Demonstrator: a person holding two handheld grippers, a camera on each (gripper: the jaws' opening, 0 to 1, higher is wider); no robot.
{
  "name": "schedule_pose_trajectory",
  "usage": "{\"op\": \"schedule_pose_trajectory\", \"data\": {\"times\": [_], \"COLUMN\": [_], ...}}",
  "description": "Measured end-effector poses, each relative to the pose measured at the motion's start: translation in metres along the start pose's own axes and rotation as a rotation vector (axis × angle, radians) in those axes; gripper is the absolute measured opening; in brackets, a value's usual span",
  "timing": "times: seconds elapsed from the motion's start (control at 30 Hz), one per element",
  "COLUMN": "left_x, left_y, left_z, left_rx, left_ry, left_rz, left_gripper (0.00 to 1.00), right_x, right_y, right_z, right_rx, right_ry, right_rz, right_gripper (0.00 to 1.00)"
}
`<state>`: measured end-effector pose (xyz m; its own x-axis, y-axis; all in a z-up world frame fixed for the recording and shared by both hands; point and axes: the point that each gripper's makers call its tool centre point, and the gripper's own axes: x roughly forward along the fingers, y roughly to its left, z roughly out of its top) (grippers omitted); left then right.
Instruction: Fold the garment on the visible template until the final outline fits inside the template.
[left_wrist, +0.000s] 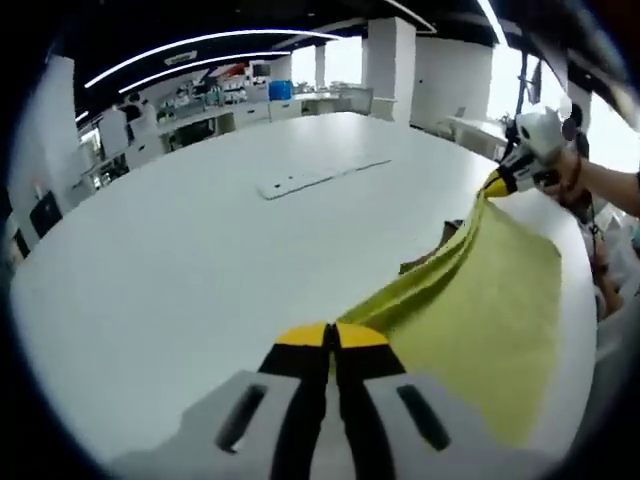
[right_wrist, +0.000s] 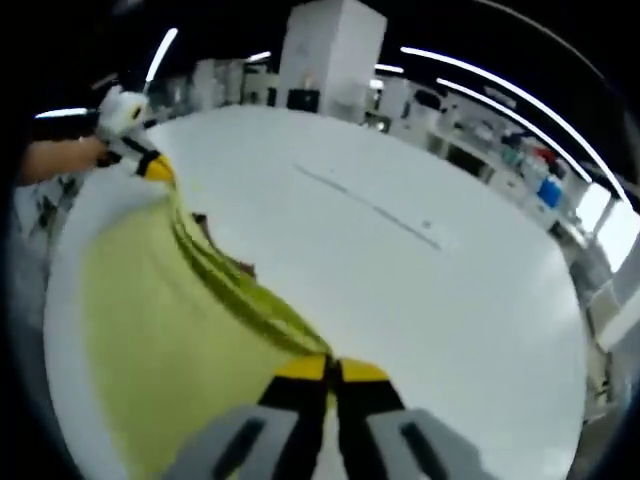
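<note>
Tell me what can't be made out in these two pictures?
- Left gripper view: the yellow-green garment runs off the lower right edge.
- Both views: brown patches under the garment, mostly covered; unclear what they are.
- Right gripper view: strip on the white table, markings too small.
- Background shelves: blurred.

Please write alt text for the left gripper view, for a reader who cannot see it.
The left gripper, jaws shut, pinches one end of a yellow-green garment lifted over a white table. The right gripper, held by a hand, grips the other end.
</note>
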<state>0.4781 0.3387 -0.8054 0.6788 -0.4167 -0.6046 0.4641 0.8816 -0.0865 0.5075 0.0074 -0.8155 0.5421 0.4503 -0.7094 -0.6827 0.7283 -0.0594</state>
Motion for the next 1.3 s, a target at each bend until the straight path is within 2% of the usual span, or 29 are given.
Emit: {"op": "schedule_pose_trajectory", "data": {"times": [0.13, 0.2, 0.27, 0.3, 0.4, 0.6, 0.73, 0.83, 1.07, 1.17, 1.3], "left_x": [0.001, 0.001, -0.003, -0.004, -0.009, -0.021, -0.032, -0.040, -0.060, -0.069, -0.081], "left_y": [0.013, 0.017, 0.023, 0.024, 0.024, 0.017, 0.011, 0.005, -0.013, -0.021, -0.031], "left_z": [0.002, 0.003, 0.002, 0.002, 0.001, 0.001, 0.000, -0.004, -0.012, -0.013, -0.022], "left_rx": [-0.011, -0.056, -0.087, -0.099, -0.142, -0.146, -0.148, -0.147, -0.116, -0.095, -0.066], "left_ry": [-0.021, -0.037, -0.051, -0.054, -0.072, -0.101, -0.125, -0.135, -0.143, -0.153, -0.154], "left_rz": [0.068, 0.079, 0.086, 0.090, 0.084, 0.080, 0.085, 0.078, 0.053, 0.037, 0.014], "left_gripper": [0.00, 0.02, 0.11, 0.14, 0.23, 0.44, 0.58, 0.65, 0.79, 0.85, 0.90], "right_x": [0.009, 0.014, 0.004, 0.004, -0.001, -0.014, -0.026, -0.035, -0.057, -0.064, -0.074], "right_y": [-0.013, -0.022, -0.011, -0.013, -0.011, -0.004, 0.007, 0.021, 0.052, 0.057, 0.063], "right_z": [-0.006, -0.006, -0.004, -0.004, -0.005, -0.006, -0.007, -0.008, -0.014, -0.017, -0.021], "right_rx": [0.127, 0.189, 0.258, 0.268, 0.271, 0.307, 0.310, 0.325, 0.301, 0.275, 0.260], "right_ry": [0.002, -0.007, -0.033, -0.034, -0.030, -0.043, -0.050, -0.065, -0.070, -0.065, -0.068], "right_rz": [-0.015, -0.017, -0.011, -0.010, -0.011, 0.020, 0.034, 0.054, 0.078, 0.075, 0.076], "right_gripper": [0.00, 0.08, 0.21, 0.25, 0.34, 0.50, 0.58, 0.68, 0.76, 0.78, 0.79]}}
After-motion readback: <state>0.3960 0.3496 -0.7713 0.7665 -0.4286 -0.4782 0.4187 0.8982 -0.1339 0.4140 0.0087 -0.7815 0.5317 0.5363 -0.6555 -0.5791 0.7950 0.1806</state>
